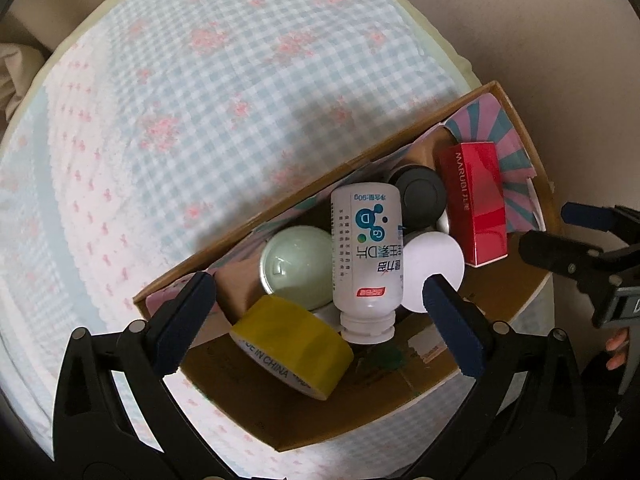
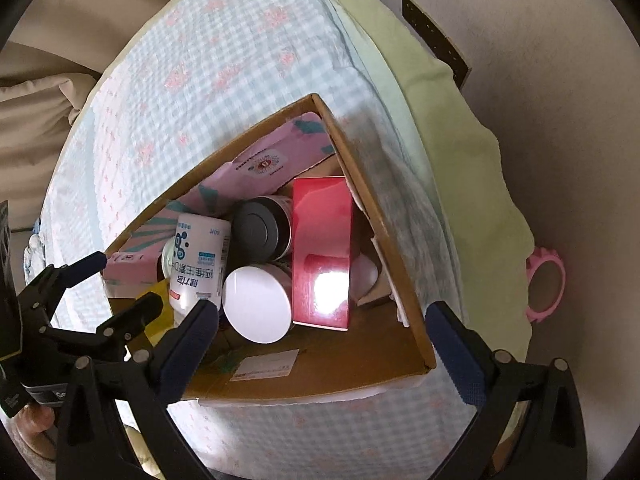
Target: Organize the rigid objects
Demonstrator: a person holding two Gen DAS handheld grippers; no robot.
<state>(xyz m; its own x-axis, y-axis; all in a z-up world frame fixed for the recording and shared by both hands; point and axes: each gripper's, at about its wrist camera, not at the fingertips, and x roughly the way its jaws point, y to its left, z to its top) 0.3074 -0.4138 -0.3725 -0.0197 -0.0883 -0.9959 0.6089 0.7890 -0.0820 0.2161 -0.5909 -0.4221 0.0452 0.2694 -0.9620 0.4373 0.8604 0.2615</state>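
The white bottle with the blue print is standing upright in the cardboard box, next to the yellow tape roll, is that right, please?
Not quite: the white bottle is lying on its side in the cardboard box, next to the yellow tape roll, as the left wrist view shows.

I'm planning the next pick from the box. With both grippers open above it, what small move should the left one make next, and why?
Probably lower the left gripper onto the white bottle: it lies on top of the jars in the cardboard box, directly between the open, empty jaws.
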